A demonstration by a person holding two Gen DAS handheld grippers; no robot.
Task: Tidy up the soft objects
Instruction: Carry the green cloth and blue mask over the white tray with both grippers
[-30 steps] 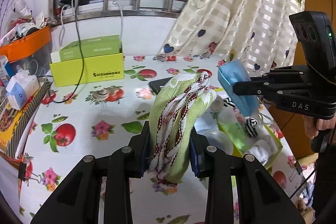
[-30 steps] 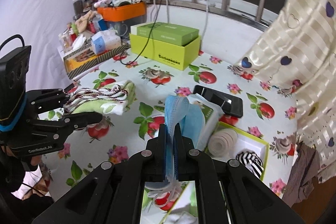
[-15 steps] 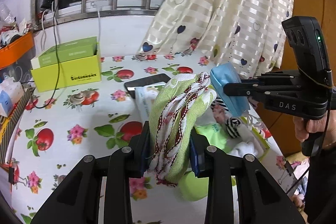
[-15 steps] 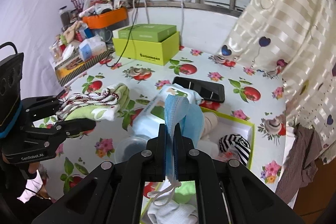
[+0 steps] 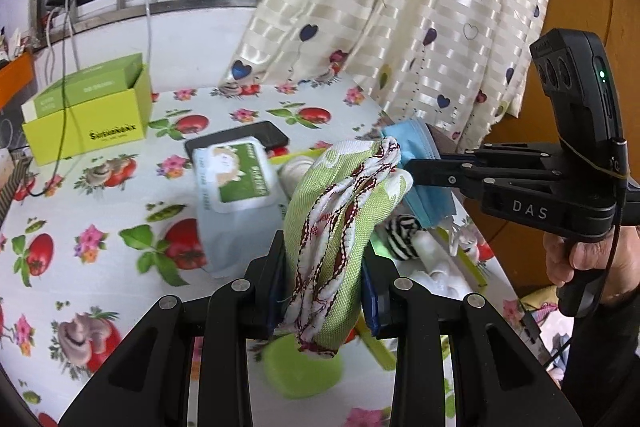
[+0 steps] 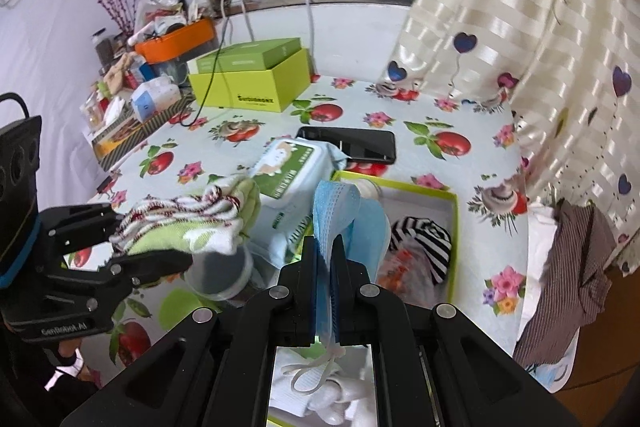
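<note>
My left gripper (image 5: 324,283) is shut on a folded green and white cloth with red-white trim (image 5: 340,223), held above the table; the same gripper (image 6: 120,239) shows at the left of the right wrist view with the cloth (image 6: 188,219). A blue face mask (image 6: 344,215) is pinched in my shut right gripper (image 6: 326,263), its white ear loops dangling below. In the left wrist view the right gripper (image 5: 412,167) hangs beside the cloth with the mask (image 5: 424,167). Both hover over a shallow lime-green tray (image 6: 452,239) holding a black-and-white striped sock (image 6: 424,243) and white soft items.
A wet-wipes pack (image 6: 288,163), a black phone (image 6: 348,143) and a clear cup (image 6: 220,271) lie beside the tray. A lime-green box (image 6: 252,79) stands at the back, clutter at the far left. A heart-print curtain (image 6: 520,27) hangs right; a striped garment (image 6: 568,279) drapes over the table edge.
Both grippers have travelled toward the tray side of the table, carrying cloth and mask; the wipes pack and tray now sit closer beneath them. Neither grip has altered.
</note>
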